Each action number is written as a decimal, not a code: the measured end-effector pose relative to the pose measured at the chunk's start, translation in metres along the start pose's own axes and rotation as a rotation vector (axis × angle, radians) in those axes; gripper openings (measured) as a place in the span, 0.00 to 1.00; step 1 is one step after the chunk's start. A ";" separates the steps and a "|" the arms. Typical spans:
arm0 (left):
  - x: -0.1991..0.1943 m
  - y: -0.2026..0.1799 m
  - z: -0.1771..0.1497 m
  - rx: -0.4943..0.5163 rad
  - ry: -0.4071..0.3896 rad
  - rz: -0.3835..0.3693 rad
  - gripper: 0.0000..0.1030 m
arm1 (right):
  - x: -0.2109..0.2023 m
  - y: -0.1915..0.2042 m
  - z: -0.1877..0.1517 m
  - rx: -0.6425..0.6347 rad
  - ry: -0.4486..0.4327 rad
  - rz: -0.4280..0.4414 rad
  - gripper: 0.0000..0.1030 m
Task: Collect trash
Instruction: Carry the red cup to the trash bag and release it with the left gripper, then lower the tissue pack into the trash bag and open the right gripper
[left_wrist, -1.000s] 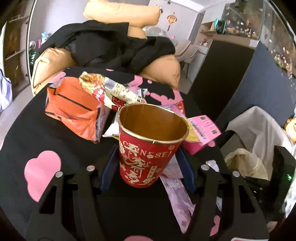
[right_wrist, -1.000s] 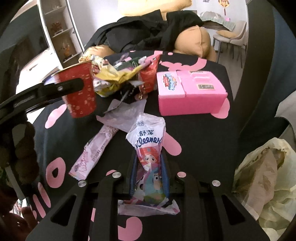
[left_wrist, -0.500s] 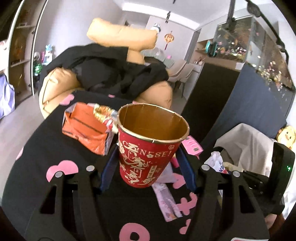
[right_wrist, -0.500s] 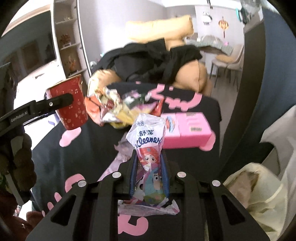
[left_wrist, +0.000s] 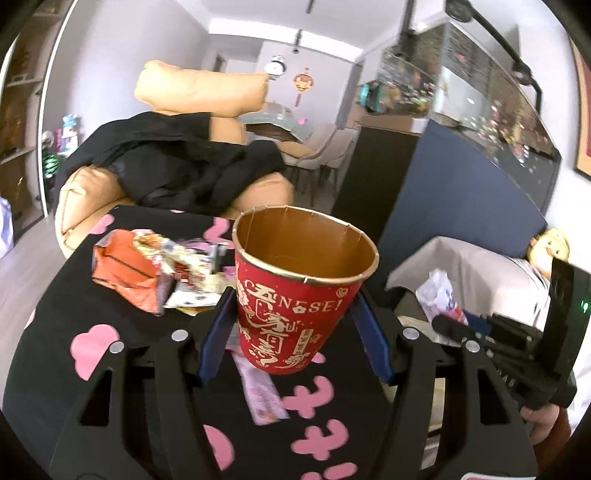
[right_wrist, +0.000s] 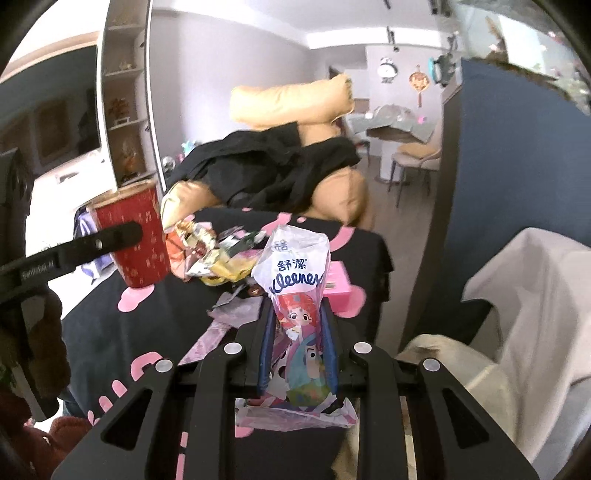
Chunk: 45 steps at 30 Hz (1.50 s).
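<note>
Left gripper (left_wrist: 293, 325): fingers clamped on the red paper cup (left_wrist: 299, 291), one blue pad on each side of the lower wall. The cup is held clear above the surface (left_wrist: 55, 332), long axis near vertical with a slight tilt, open mouth up, gold inside seen empty.

Right gripper (right_wrist: 297, 347): fingers closed on the Kleenex tissue pack (right_wrist: 297, 291). The pack's long axis is aligned with the fingers, the crumpled printed end pointing forward and up, and the loose tail hanging below the fingers. It is also held off the surface.

Left on the black cloth with pink shapes: an orange wrapper (left_wrist: 125, 273), a heap of crumpled snack wrappers (right_wrist: 210, 254), a pink box (right_wrist: 338, 282) and a long pink wrapper (left_wrist: 260, 391).

Left wrist view only: cup interior, the right gripper's body at the right edge, a hand (left_wrist: 543, 428) below it, and a white bag (left_wrist: 491, 273) with crumpled white plastic in it.

Right wrist view only: the cup from the side with a left finger (right_wrist: 110, 240) across its wall, and the pack's cartoon print.
</note>
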<state>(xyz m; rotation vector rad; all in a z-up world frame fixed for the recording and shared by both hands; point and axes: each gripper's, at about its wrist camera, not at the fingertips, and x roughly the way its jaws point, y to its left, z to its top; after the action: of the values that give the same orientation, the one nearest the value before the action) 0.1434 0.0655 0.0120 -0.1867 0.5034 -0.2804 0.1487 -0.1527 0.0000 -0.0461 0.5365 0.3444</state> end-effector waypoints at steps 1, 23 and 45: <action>0.000 -0.007 0.000 0.009 0.001 -0.010 0.58 | -0.008 -0.005 0.000 -0.001 -0.013 -0.013 0.22; 0.108 -0.162 -0.029 0.090 0.181 -0.336 0.59 | -0.087 -0.151 -0.041 0.150 -0.100 -0.292 0.22; 0.157 -0.147 -0.039 0.023 0.272 -0.311 0.91 | -0.033 -0.172 -0.062 0.213 -0.060 -0.243 0.22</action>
<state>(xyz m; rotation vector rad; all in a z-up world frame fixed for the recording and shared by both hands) 0.2235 -0.1259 -0.0564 -0.2060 0.7415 -0.6202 0.1490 -0.3328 -0.0443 0.1035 0.4994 0.0502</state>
